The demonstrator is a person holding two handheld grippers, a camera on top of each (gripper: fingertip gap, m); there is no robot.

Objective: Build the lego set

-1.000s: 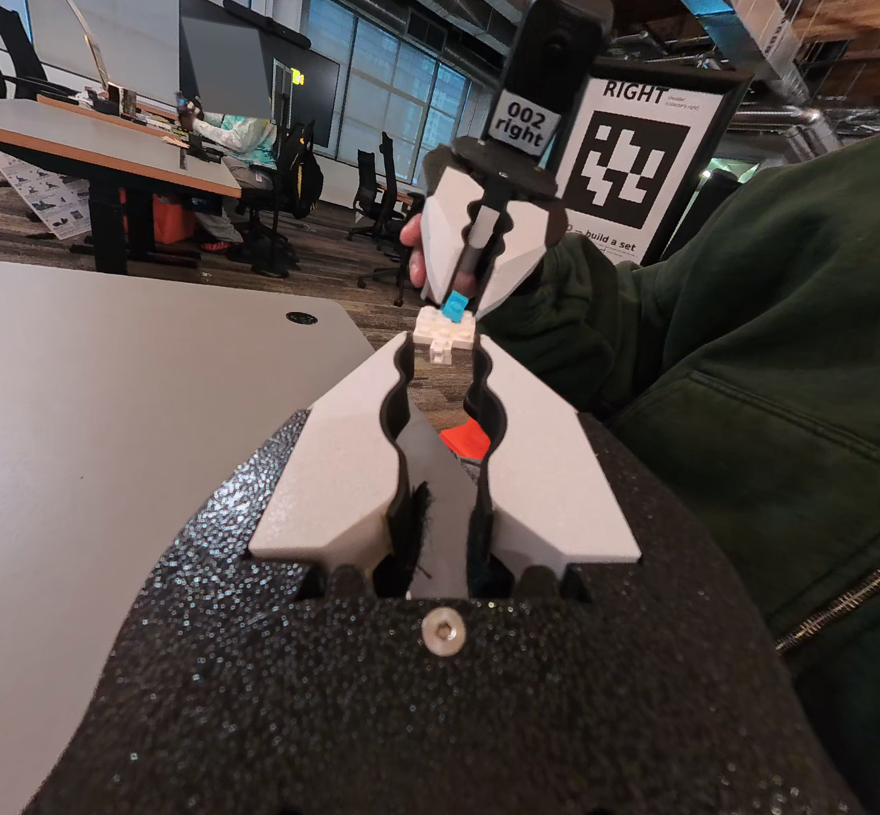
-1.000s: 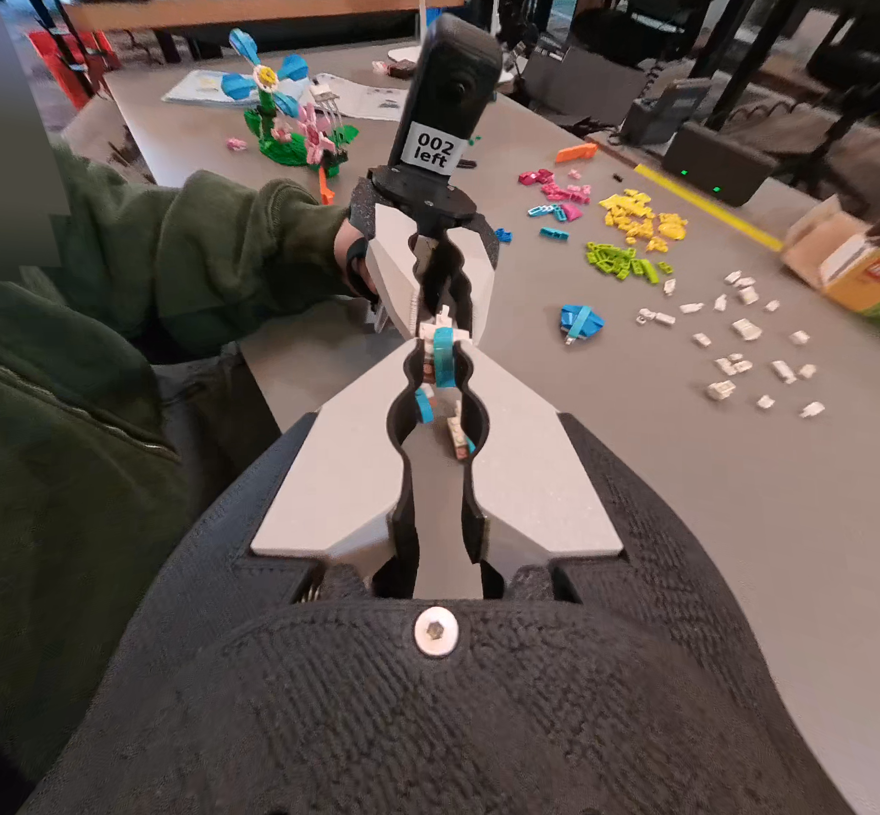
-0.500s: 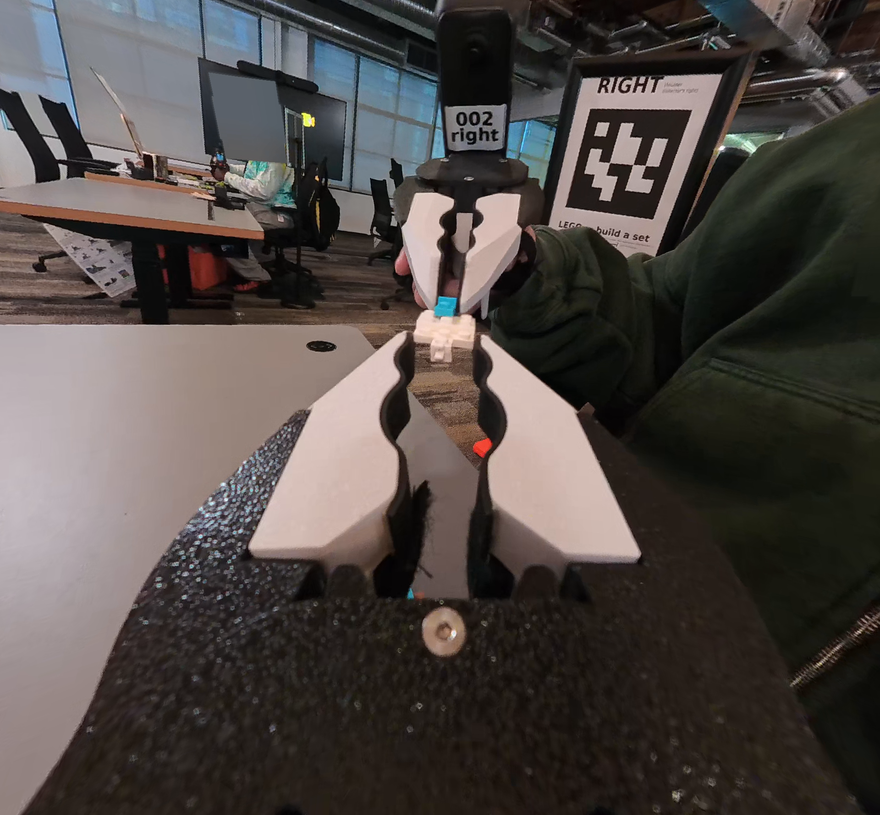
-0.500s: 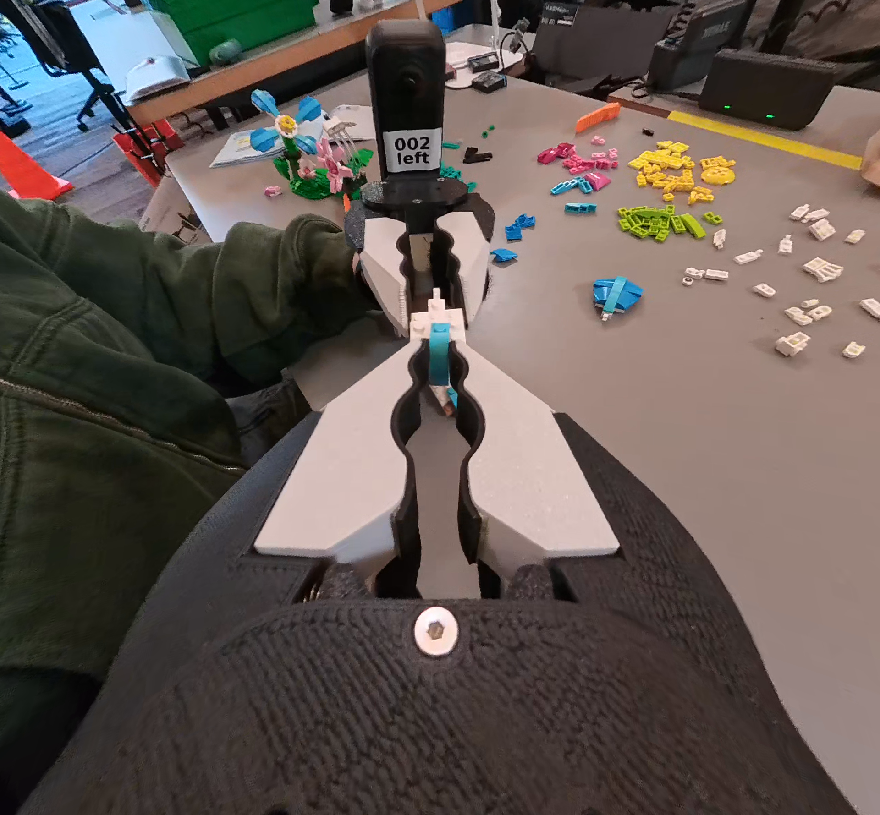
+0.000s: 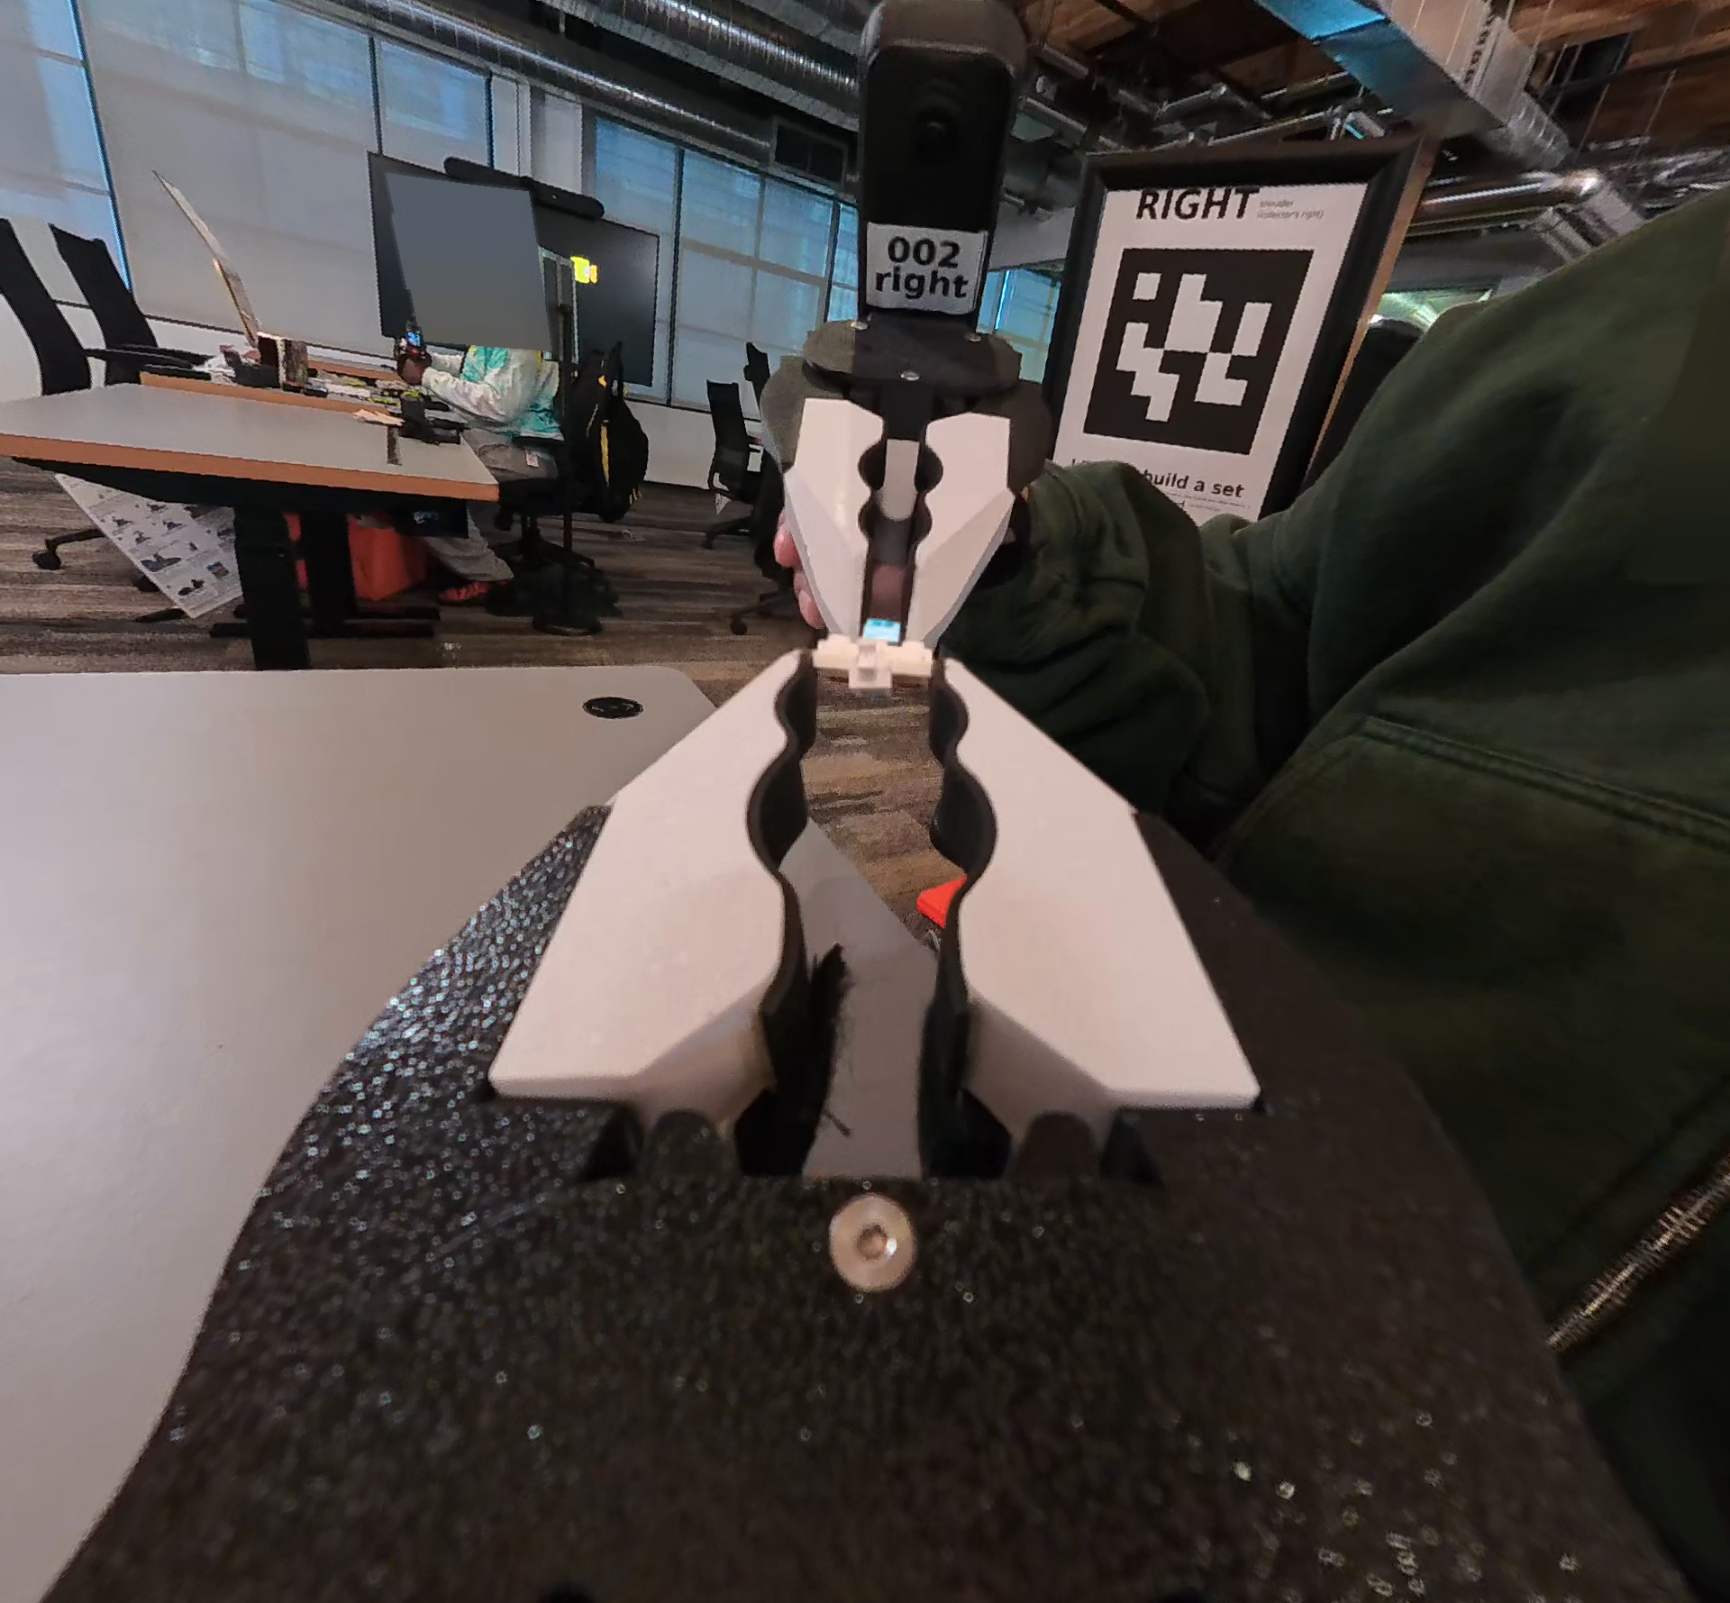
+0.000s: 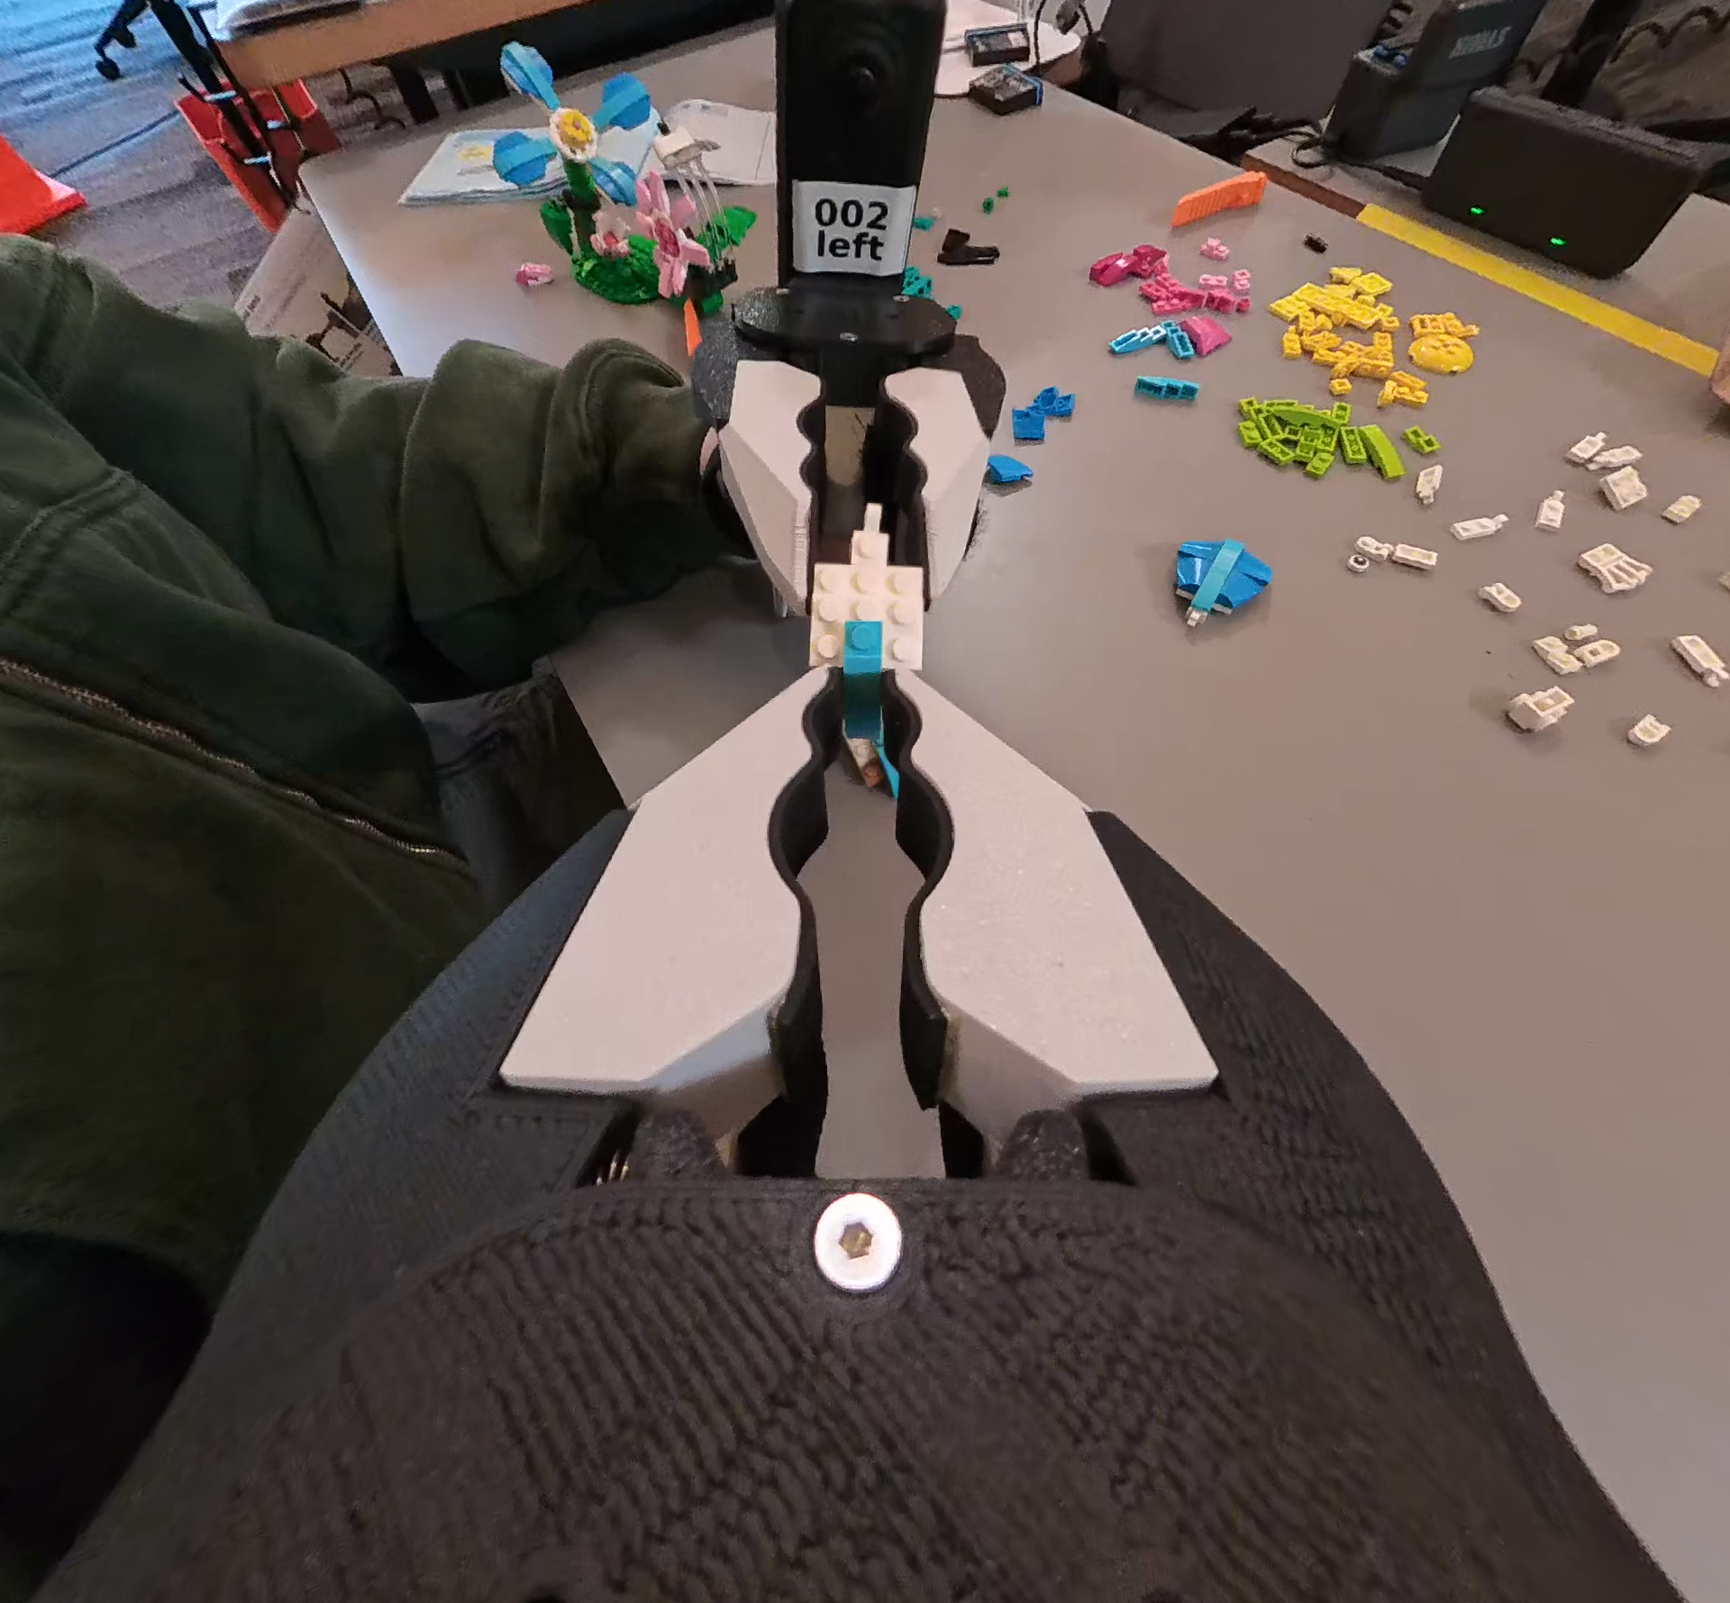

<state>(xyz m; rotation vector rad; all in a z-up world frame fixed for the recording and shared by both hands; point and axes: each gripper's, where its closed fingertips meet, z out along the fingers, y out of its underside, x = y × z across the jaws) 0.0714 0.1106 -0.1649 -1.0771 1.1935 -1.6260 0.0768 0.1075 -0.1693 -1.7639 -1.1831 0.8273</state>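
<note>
My left gripper [image 5: 872, 669] is shut on a small white studded plate [image 5: 871, 664], gripping it by its two side edges, in the air in front of a person in a green jacket. My right gripper [image 6: 863, 692] faces it tip to tip and is shut on a narrow blue brick piece [image 6: 861, 678]. The far end of the blue piece lies on the near edge of the white plate [image 6: 866, 617], on its studs. The left gripper [image 6: 866, 584] shows beyond the plate in the right wrist view. The right gripper [image 5: 885, 622] shows with the blue piece [image 5: 883, 627] in the left wrist view.
The grey table [image 6: 1217, 856] carries sorted heaps of yellow [image 6: 1357, 336], green [image 6: 1311, 435], pink [image 6: 1180, 294] and white bricks [image 6: 1591, 603]. There is also a blue built part [image 6: 1222, 575], a brick flower model [image 6: 618, 219] and black boxes [image 6: 1554, 172]. A marker sign [image 5: 1208, 341] stands behind.
My right gripper's jaws closed a little more on the blue piece. Both grippers levelled out and stayed tip to tip. The blue piece's end now sits on the white plate's studs.
</note>
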